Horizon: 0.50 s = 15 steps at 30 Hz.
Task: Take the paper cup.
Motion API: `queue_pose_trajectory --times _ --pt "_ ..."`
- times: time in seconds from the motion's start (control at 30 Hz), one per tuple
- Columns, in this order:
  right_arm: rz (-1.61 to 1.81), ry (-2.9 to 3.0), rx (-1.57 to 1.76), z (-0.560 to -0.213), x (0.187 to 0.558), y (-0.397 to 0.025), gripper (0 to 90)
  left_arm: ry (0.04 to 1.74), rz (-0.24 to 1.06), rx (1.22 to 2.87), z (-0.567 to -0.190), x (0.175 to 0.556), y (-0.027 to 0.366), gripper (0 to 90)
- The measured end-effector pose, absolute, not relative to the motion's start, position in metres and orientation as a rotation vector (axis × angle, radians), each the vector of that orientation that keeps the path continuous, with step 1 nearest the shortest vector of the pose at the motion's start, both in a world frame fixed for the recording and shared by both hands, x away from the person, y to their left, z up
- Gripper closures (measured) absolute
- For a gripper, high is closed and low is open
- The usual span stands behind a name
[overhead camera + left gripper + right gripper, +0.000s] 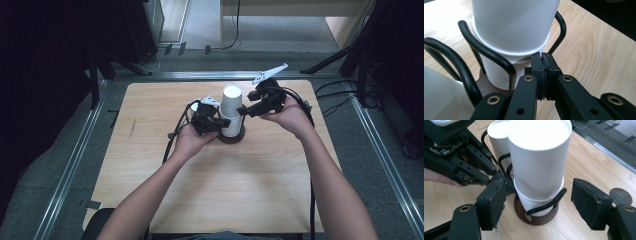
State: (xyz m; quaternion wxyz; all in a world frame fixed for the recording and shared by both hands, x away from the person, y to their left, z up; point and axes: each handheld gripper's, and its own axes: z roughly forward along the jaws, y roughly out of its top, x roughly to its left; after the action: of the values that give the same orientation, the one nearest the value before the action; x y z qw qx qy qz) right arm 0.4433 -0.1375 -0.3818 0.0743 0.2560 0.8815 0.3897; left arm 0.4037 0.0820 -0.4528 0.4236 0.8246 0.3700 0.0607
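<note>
Beside the cup stack (539,162), right claw (539,205) gapes.

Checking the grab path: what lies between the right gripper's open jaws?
The stacked white cups in their wire holder stand between the right gripper's jaws, untouched, in the right gripper view.

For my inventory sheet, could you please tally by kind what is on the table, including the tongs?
White paper-cup columns: 2, the front column and the rear column
Black wire rack on a brown base: 1
Loose brown disc: 1
Tongs: 2, the left tongs shut, the right tongs open around the front column
Total: 6
</note>
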Motion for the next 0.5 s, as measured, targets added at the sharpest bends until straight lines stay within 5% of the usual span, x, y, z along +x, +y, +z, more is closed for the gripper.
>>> queue_pose_trajectory --times 0.5 --pt "1.137 2.665 0.746 -0.373 0.460 -0.106 22.6 0.917 0.176 2.057 -0.454 0.403 0.082 88.5"
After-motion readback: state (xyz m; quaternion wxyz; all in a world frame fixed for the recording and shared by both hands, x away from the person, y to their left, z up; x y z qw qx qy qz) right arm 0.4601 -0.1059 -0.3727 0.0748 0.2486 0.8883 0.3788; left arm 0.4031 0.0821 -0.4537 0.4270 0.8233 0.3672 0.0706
